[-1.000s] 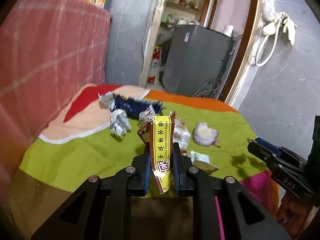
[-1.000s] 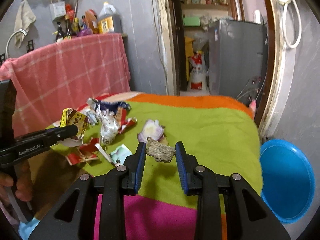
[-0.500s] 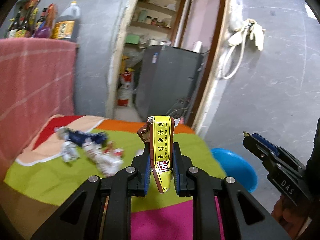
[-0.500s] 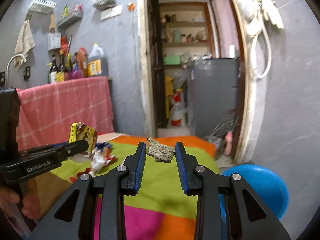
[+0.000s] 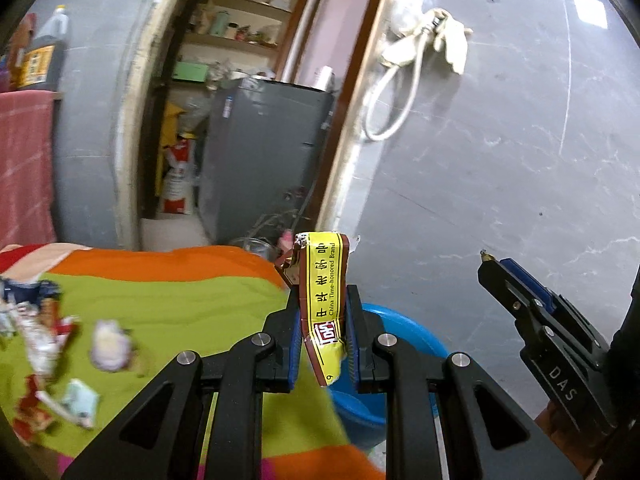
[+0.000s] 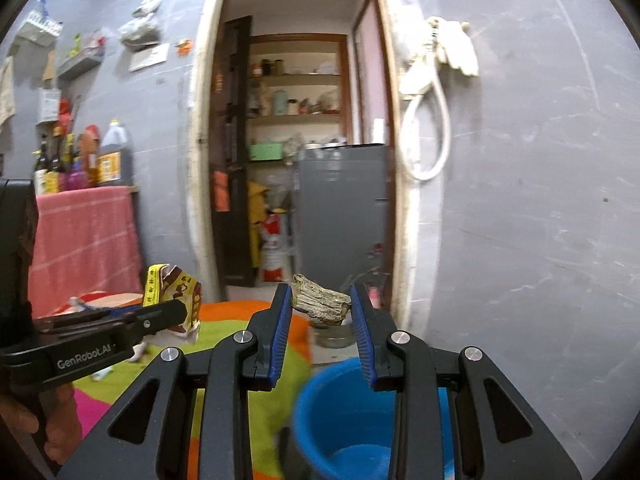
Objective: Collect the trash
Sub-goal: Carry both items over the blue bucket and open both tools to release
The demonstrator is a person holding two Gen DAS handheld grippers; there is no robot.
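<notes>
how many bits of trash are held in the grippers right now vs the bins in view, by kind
yellow wrapper, in the left gripper: 1
brown scrap, in the right gripper: 1
blue basin: 1
total: 3

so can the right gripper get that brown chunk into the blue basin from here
Probably yes. The right gripper is shut on the brown chunk, and the blue basin sits open just below and ahead of it, off the cloth's edge, with nothing visible between them.

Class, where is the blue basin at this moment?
In the right wrist view the blue basin sits low at centre, on the floor beside the colourful cloth, just below the right gripper.
</notes>
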